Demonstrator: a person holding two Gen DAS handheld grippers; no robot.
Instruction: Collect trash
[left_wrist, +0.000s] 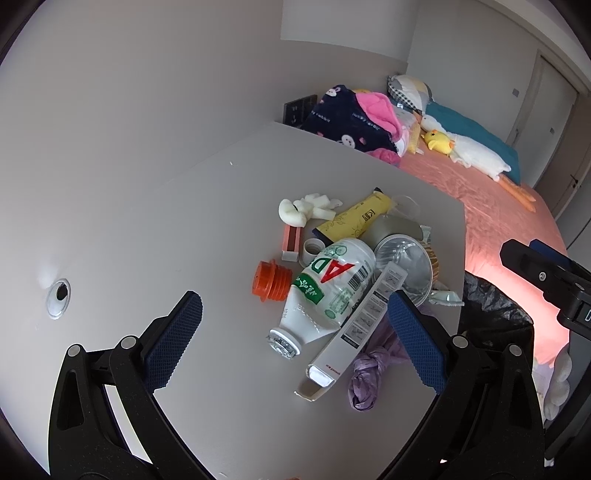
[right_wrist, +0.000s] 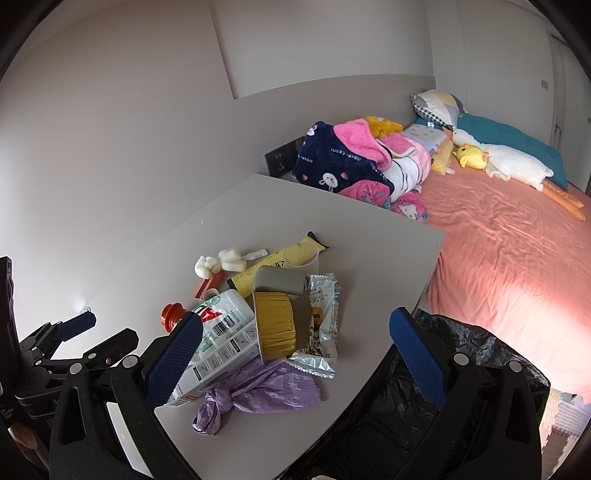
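Observation:
A heap of trash lies on the white table (left_wrist: 155, 221): a white AD bottle (left_wrist: 328, 288), an orange cap (left_wrist: 271, 280), a long white box (left_wrist: 354, 328), a knotted purple bag (left_wrist: 365, 373), a foil cup (left_wrist: 406, 266), a yellow wrapper (left_wrist: 358, 216) and white foam bits (left_wrist: 306, 208). My left gripper (left_wrist: 295, 336) is open above the bottle and box, holding nothing. My right gripper (right_wrist: 295, 358) is open above the purple bag (right_wrist: 258, 391), gold foil cup (right_wrist: 275, 325) and silver snack wrapper (right_wrist: 323, 325). The black bin bag (right_wrist: 406, 413) stands by the table's right edge.
A bed with a pink sheet (right_wrist: 498, 251), piled blankets (right_wrist: 354, 162) and plush toys (right_wrist: 506, 162) lies beyond the table. A cable hole (left_wrist: 59, 297) is at the table's left. A wall runs along the table's far left side.

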